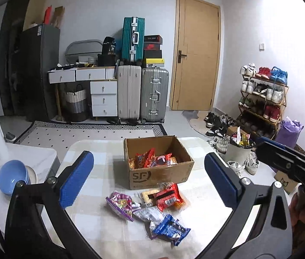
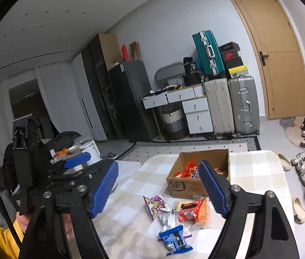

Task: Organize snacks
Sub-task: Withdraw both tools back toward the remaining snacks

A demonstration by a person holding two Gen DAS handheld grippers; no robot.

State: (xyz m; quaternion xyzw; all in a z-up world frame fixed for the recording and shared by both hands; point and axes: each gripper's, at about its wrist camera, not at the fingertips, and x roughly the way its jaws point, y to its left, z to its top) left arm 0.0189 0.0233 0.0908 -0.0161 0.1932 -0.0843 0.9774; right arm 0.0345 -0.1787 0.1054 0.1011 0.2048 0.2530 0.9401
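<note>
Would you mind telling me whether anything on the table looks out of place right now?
Yes: several snack packets lie loose in a jumbled, overlapping heap on the table, in front of the cardboard box, which already holds other snacks. Both grippers are open and empty.

Box [image 1: 159, 176] wall hides lower parts of the packets inside, silver packet [image 1: 147, 213] ahead of the tongs mostly buried under others, labels unreadable.

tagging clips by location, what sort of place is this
Most likely a small home or apartment living area near the entrance: a loaded shoe rack beside a door, stacked suitcases, and a fridge.
</note>
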